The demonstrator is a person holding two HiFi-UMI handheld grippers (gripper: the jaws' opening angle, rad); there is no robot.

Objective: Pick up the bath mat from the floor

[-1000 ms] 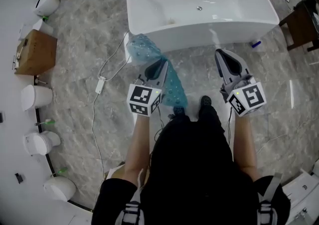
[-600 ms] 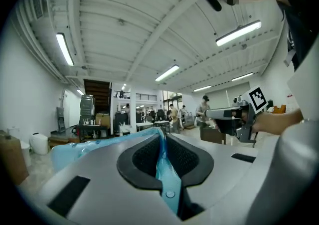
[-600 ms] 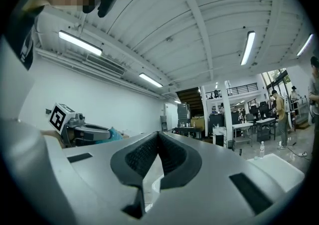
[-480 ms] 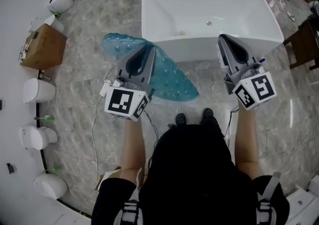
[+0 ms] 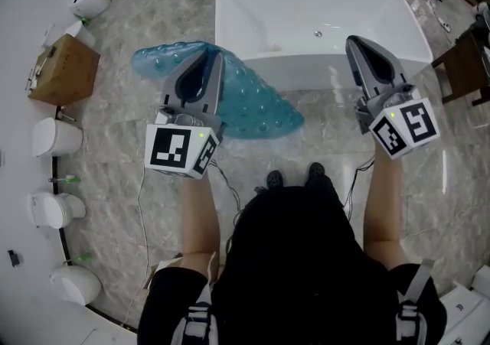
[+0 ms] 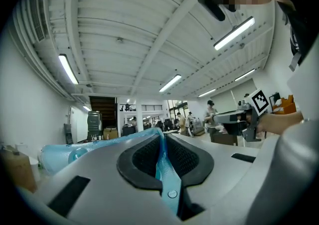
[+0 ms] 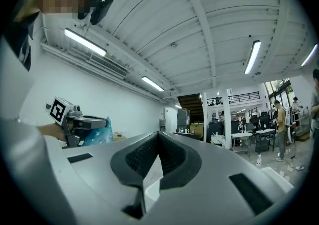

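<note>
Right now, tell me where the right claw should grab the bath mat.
Probably the bath mat's loose lower-right edge, from the right: the left claw pinches its upper edge and it sags toward the right claw.

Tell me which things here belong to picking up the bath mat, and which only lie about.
Belong to the job: bath mat; left gripper, jaws shut on the mat.
Just lying about: bathtub; cardboard box.
</note>
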